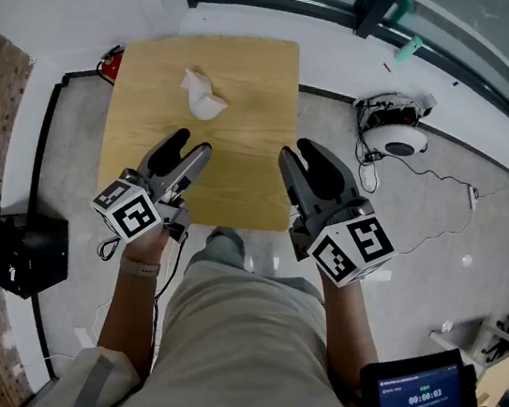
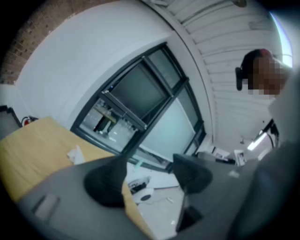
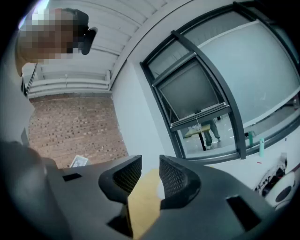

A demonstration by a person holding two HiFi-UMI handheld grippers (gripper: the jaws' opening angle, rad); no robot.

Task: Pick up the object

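Note:
A crumpled white paper wad (image 1: 202, 95) lies on the far half of a small square wooden table (image 1: 242, 158); in the left gripper view the paper wad (image 2: 76, 154) shows at the left on the table (image 2: 33, 150). My left gripper (image 1: 187, 148) hovers over the table's near left part, a short way in front of the wad; its jaws stand somewhat apart with nothing between them (image 2: 150, 176). My right gripper (image 1: 310, 159) is over the near right edge, its jaws drawn together to a narrow slit, holding nothing (image 3: 150, 176). Both point up and away, at the window.
On the floor right of the table sits a white round device (image 1: 394, 124) with trailing cables. A black box (image 1: 28, 249) stands at the left by the brick wall, a red object (image 1: 112, 61) at the table's far left corner. A small screen (image 1: 420, 398) glows at lower right.

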